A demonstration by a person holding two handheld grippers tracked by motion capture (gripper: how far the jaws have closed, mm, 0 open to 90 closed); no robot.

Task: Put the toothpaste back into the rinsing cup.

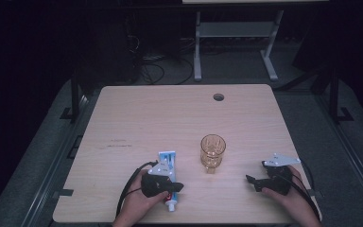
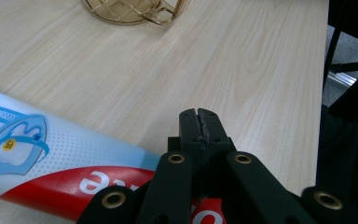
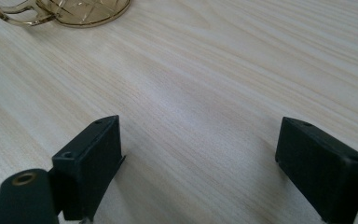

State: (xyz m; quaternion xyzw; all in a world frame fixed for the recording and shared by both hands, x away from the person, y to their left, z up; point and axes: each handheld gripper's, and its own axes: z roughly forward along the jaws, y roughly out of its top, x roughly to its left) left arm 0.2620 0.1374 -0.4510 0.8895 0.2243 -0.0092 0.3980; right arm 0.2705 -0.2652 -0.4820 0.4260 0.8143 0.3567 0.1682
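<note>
A white, blue and red toothpaste tube (image 1: 167,161) lies on the wooden table (image 1: 170,118) near its front edge, cap toward me. My left gripper (image 1: 178,187) rests across the tube's lower half. In the left gripper view its jaws (image 2: 200,122) are pressed together with nothing between the tips, and the tube (image 2: 51,158) runs under and to their left. An amber glass mug (image 1: 212,151) stands upright right of the tube. My right gripper (image 1: 257,173) sits low over the table right of the mug, open, with bare wood between its jaws (image 3: 200,158).
The mug's base and handle show at the top of both gripper views (image 2: 130,9) (image 3: 74,9). A round cable hole (image 1: 218,97) sits near the table's far edge. Beyond the table are a white desk frame (image 1: 236,42) and cables on the dark floor.
</note>
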